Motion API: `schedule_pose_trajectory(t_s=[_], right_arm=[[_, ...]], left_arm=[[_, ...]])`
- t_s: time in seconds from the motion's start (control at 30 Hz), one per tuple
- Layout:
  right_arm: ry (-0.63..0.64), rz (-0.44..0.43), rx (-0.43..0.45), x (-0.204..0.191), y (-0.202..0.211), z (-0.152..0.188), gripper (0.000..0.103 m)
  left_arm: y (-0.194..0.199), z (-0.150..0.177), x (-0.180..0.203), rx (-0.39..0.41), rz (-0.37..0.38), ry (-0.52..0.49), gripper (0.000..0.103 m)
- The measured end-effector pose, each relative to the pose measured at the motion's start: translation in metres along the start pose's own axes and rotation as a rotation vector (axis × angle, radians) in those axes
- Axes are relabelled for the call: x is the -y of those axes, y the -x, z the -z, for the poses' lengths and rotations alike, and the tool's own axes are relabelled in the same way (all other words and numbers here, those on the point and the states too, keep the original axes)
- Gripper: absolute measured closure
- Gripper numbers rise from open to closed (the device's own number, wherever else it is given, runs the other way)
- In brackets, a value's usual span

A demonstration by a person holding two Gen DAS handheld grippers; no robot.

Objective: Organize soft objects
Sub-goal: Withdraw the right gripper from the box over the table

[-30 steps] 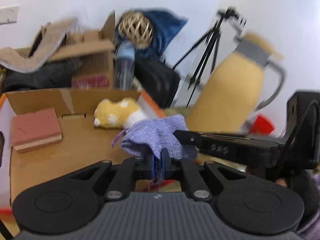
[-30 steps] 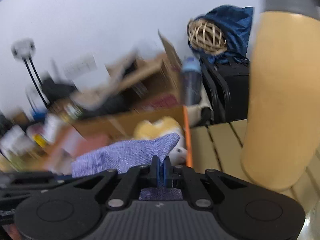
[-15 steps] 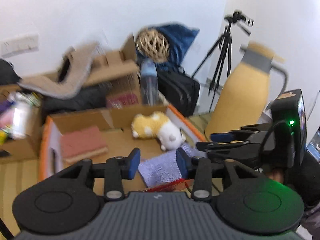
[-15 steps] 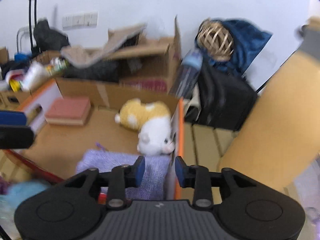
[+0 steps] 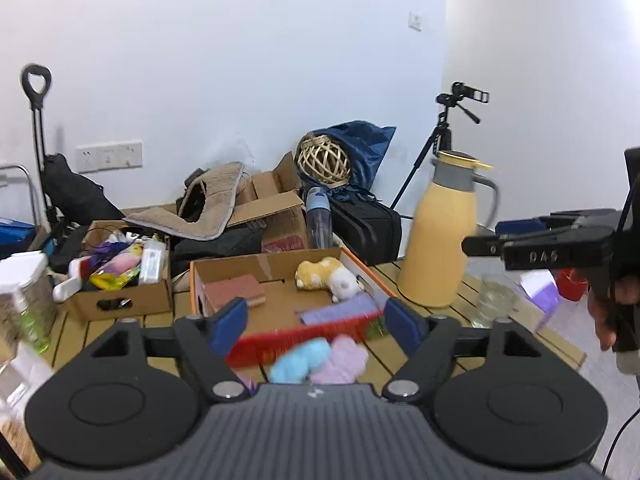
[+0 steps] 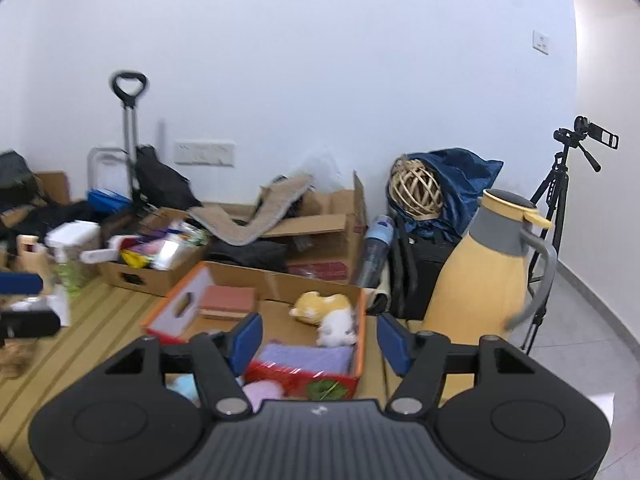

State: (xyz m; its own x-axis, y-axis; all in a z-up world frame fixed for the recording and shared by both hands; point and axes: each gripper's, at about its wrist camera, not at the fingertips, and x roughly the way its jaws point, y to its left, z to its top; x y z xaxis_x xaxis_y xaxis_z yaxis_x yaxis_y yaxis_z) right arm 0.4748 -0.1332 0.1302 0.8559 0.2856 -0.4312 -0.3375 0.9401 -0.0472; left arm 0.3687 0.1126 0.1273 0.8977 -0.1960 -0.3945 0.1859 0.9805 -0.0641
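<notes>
A purple cloth (image 5: 340,310) (image 6: 306,356) lies flat at the near end of the shallow cardboard box (image 5: 276,260) (image 6: 362,332). In the same box sit a yellow-and-white plush toy (image 5: 326,276) (image 6: 326,312) and a brick-red sponge block (image 5: 234,288) (image 6: 228,300). A blue and a pink fluffy item (image 5: 320,360) (image 6: 260,392) lie on the table in front of the box. My left gripper (image 5: 316,322) and my right gripper (image 6: 318,340) hang above and short of the box. Both have their jaws opening, with nothing between them. The right gripper also shows at the right edge (image 5: 486,236) of the left wrist view.
A tall yellow jug (image 5: 440,240) (image 6: 486,268) stands right of the box, a glass (image 5: 494,300) beside it. A second cardboard box (image 5: 120,300) of mixed items sits left. Behind are more boxes, a bottle (image 5: 318,220), a black case and a tripod (image 6: 560,184).
Both grippers were shut on the purple cloth; they opened, the cloth now lies in the box, and both have pulled back and up from it.
</notes>
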Motion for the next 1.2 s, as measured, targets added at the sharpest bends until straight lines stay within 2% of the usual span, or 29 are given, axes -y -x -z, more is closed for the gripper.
schedule_pose_trajectory(t_s=[0.07, 0.17, 0.23, 0.27, 0.33, 0.37, 0.47, 0.53, 0.63, 0.87, 1.13, 1.2], right_arm=[[-0.017, -0.03, 0.028, -0.004, 0.032, 0.021, 0.037], [-0.053, -0.077, 0.096, -0.014, 0.09, 0.065, 0.023], [-0.081, -0.083, 0.146, -0.022, 0.126, 0.098, 0.021], [-0.08, -0.083, 0.167, -0.027, 0.146, 0.117, 0.017], [-0.104, -0.076, 0.185, -0.037, 0.179, 0.155, 0.016], [-0.092, -0.076, 0.183, -0.043, 0.192, 0.171, 0.016], [-0.071, -0.052, 0.181, -0.061, 0.223, 0.218, 0.016], [-0.09, -0.031, 0.191, -0.071, 0.236, 0.249, 0.016], [-0.121, -0.023, 0.198, -0.077, 0.244, 0.279, 0.016], [-0.134, -0.066, 0.149, -0.08, 0.228, 0.288, 0.016], [-0.121, -0.059, 0.097, -0.081, 0.169, 0.273, 0.019], [-0.13, -0.063, 0.096, -0.079, 0.152, 0.264, 0.024]], left_arm=[[0.033, 0.025, 0.011, 0.039, -0.021, -0.004, 0.02], [0.078, 0.065, 0.028, 0.078, -0.076, -0.006, 0.008], [0.108, 0.094, 0.039, 0.099, -0.114, -0.009, 0.0], [0.124, 0.111, 0.046, 0.108, -0.118, -0.011, 0.0], [0.155, 0.138, 0.056, 0.132, -0.133, -0.024, 0.0], [0.173, 0.153, 0.06, 0.169, -0.146, -0.002, 0.0], [0.207, 0.183, 0.069, 0.199, -0.186, 0.047, 0.0], [0.218, 0.2, 0.077, 0.185, -0.214, 0.047, 0.0], [0.218, 0.216, 0.087, 0.15, -0.251, 0.02, 0.0], [0.205, 0.217, 0.08, 0.141, -0.252, 0.017, 0.0], [0.149, 0.213, 0.051, 0.067, -0.259, 0.06, 0.0], [0.13, 0.206, 0.042, 0.059, -0.263, 0.066, 0.0]])
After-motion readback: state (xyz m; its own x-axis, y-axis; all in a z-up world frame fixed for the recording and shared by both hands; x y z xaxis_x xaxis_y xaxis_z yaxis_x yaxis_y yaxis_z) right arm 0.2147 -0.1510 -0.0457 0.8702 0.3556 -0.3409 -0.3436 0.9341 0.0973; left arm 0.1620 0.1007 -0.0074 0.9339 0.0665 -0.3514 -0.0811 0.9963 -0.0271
